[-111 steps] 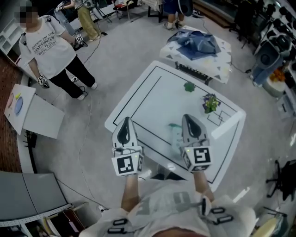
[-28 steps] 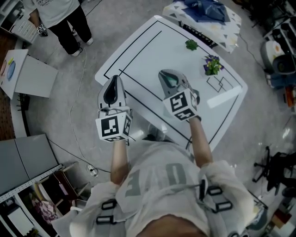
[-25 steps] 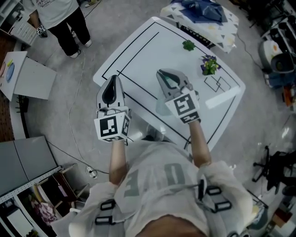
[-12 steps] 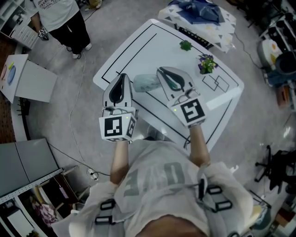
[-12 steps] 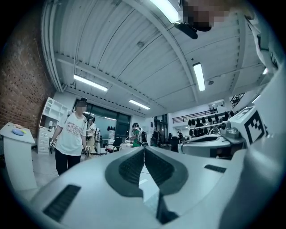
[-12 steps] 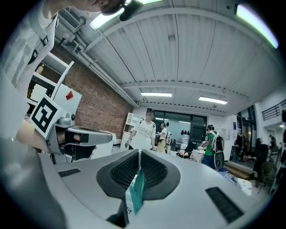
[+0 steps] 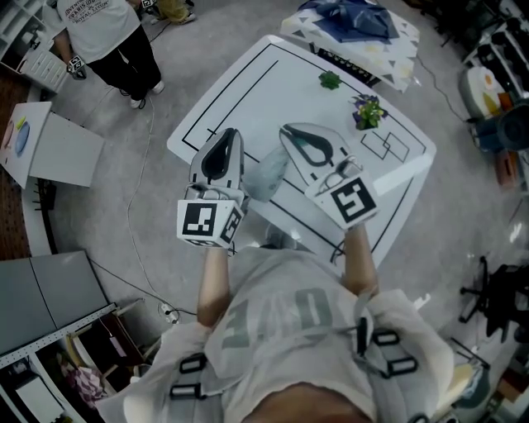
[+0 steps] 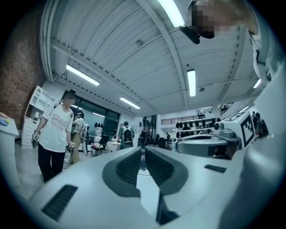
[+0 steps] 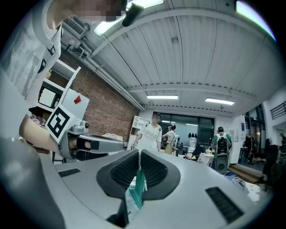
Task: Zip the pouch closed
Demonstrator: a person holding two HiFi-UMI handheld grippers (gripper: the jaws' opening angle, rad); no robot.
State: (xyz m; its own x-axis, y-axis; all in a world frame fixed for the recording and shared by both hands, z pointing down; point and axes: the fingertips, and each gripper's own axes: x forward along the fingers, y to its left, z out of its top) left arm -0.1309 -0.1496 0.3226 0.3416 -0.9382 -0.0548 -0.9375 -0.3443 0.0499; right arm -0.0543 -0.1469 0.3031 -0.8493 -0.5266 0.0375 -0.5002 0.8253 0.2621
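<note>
I hold the pale see-through pouch (image 7: 266, 173) in the air above the white table (image 7: 273, 83), between my two grippers. In the right gripper view its green-edged top (image 9: 135, 190) is pinched in the shut right gripper (image 9: 139, 154), and the rest hangs down. My right gripper (image 7: 287, 130) points level across the table. Beside it to the left is my left gripper (image 7: 231, 132), shut (image 8: 143, 154), with nothing clearly held between its pads. Each gripper view shows the other gripper alongside: the right gripper (image 8: 210, 145) and the left gripper (image 9: 89, 143).
On the table's far side lie a small green piece (image 7: 330, 79) and a potted plant (image 7: 366, 110). A second table with blue cloth (image 7: 355, 21) stands behind. A person (image 7: 107, 41) stands at the far left near a white stand (image 7: 50, 149).
My right gripper has risen with the pouch, which now shows hanging beside it. My left gripper has moved in toward the right one.
</note>
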